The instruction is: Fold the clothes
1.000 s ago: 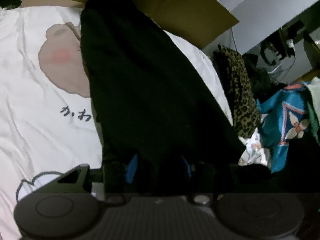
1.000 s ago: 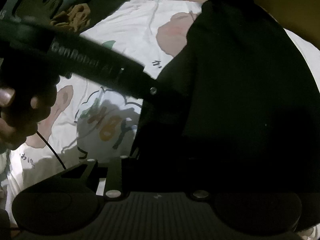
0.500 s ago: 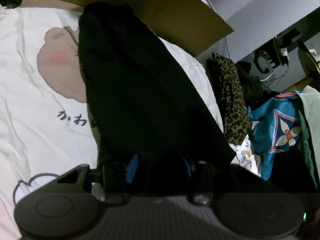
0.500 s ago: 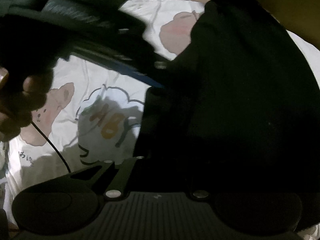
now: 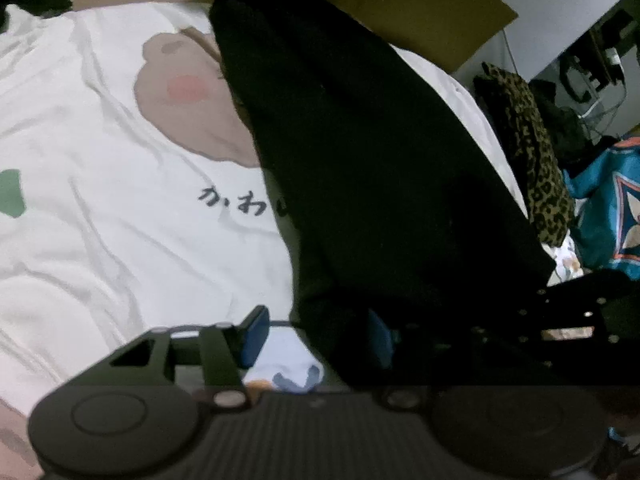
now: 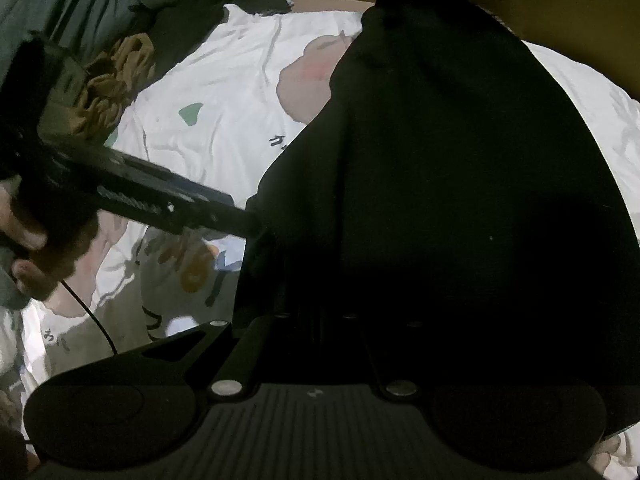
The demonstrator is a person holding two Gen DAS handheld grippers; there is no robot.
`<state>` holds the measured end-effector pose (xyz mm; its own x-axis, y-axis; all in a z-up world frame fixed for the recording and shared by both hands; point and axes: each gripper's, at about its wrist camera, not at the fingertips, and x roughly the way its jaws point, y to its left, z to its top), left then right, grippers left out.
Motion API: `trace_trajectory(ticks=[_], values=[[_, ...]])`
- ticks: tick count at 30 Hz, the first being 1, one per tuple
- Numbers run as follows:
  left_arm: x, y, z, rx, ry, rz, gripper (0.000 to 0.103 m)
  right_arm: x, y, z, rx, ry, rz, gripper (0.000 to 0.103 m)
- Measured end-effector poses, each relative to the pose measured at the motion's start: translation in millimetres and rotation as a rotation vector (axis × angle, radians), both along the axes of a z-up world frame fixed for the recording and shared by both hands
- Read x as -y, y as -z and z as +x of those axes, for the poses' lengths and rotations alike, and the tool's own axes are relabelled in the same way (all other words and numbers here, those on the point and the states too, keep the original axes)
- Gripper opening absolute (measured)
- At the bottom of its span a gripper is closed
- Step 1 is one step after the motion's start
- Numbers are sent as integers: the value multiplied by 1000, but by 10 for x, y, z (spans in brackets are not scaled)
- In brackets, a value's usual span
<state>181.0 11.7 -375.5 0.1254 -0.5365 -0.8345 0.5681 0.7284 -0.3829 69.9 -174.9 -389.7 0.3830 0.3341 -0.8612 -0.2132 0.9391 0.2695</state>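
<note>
Black garment (image 5: 360, 152) spread lengthwise on the white printed sheet (image 5: 100, 200), far end near the cardboard (image 5: 420, 4), near end at both grippers. Left gripper (image 5: 316, 332): jaws apart, blue pads (image 5: 256, 330) spaced wide, the garment's near edge draped between them and over the right-hand pad, not pinched. Right gripper (image 6: 320, 320): fingers buried under the garment's near edge, jaw state cannot be told; left gripper body (image 6: 160, 200) touching the garment's left edge, hand (image 6: 28, 256) on its handle.

place: likely bedroom | cartoon bedsheet (image 5: 100, 216) | clothes pile (image 5: 560, 168)
</note>
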Motion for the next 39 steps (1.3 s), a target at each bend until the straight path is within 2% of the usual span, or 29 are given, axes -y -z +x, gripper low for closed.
trace_trajectory(ticks=[5,11,12,13,14,15,18,23,28,31,34,36,38,39], values=[[53,124,16,17,17,43,57,32,-31,-5,2,8,9,0],[-26,154,-2,29,-19,44,54,79,-84,-39,6,8,18,0],[-39,159,-5,31,-25,44,44,90,-85,-43,6,10,17,0],[-52,164,-8,33,-31,44,21,101,-83,-44,6,14,16,0],[-65,169,-11,35,-37,44,11,111,-79,-44,5,18,14,0],[-78,174,-14,37,-43,44,8,120,-76,-43,3,22,12,0],[-131,186,-22,38,-65,42,7,151,-58,-38,-1,35,10,0],[-356,159,-37,-10,-125,41,10,167,-25,-45,-12,41,18,0],[-261,89,-121,82,-53,96,41,146,-17,-51,-18,33,33,0],[-78,94,-141,113,-18,106,49,156,-9,-55,-24,40,47,0],[48,101,-181,175,27,151,49,149,-17,-59,-23,37,62,0],[82,66,-212,215,48,150,49,138,-21,-64,-24,27,69,0],[43,23,-202,209,36,117,39,120,-9,-68,-37,15,86,0],[17,16,-177,188,18,98,31,103,-2,-74,-43,9,95,0]])
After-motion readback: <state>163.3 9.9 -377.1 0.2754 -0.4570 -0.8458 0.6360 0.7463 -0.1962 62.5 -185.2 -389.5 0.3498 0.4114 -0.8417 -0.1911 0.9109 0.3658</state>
